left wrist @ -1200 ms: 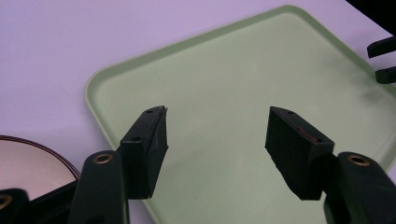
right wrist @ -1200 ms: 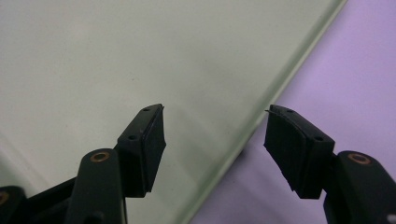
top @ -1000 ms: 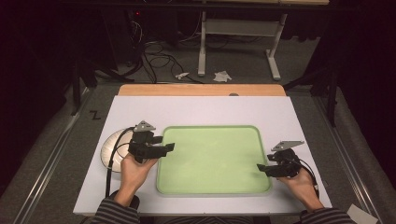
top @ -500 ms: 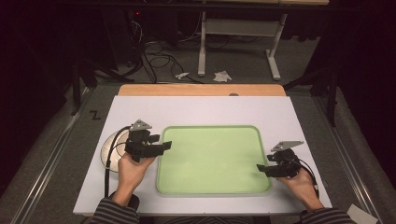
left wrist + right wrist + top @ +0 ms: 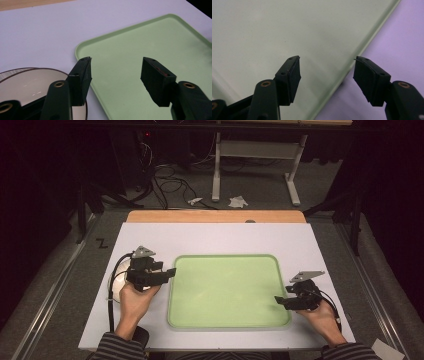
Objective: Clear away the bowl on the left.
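Left claw: your left claw (image 5: 170, 271) hangs at the tray's left edge, jaws spread wide with nothing between them; in the left gripper view (image 5: 116, 72) one jaw sits over the rim and the other over the tray's inside.
Right claw: your right claw (image 5: 278, 301) sits at the tray's right edge near its front corner, jaws wide apart and holding nothing; in the right gripper view (image 5: 327, 70) the rim runs between the two jaws.
Tray: the green tray (image 5: 227, 320) lies flat in the middle of the white surface (image 5: 220, 237), nothing on it.
Plate: a pale plate (image 5: 118, 279) with a dark rim lies just left of the tray, partly under your left hand (image 5: 135, 301); in the left gripper view (image 5: 27, 85) it is beside the tray's corner, not touching it.
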`<act>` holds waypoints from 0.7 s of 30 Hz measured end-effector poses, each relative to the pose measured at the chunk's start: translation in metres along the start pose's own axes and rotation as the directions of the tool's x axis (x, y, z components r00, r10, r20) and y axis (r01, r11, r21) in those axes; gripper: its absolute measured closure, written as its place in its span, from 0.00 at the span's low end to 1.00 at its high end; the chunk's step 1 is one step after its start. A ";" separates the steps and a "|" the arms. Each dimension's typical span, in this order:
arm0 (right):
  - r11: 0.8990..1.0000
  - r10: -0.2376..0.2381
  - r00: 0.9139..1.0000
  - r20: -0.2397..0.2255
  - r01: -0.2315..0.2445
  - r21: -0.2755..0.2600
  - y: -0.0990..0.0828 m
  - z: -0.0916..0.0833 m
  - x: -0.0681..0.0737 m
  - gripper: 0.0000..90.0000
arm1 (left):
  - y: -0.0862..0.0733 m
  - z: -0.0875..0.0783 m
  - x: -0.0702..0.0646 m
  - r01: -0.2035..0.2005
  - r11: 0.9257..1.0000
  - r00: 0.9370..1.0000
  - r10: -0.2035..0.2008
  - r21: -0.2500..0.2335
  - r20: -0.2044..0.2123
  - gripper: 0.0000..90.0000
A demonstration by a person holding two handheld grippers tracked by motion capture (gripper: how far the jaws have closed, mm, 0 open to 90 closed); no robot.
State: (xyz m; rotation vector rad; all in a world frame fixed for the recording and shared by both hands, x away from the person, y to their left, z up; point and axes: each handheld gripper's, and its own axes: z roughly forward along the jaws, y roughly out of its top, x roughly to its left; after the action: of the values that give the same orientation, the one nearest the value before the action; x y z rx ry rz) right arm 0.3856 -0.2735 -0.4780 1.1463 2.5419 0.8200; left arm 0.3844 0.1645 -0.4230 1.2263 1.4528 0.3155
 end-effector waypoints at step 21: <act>1.000 0.000 1.000 -0.001 0.000 0.005 0.000 0.000 0.000 0.44 | 0.008 -0.006 0.014 -0.022 0.999 0.998 0.019 -0.041 -0.065 0.46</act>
State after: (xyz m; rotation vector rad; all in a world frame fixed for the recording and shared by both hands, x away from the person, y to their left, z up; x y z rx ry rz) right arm 0.3857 -0.2732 -0.4776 1.1479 2.5455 0.8152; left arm 0.3857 0.1816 -0.4228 1.2075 1.4822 0.4009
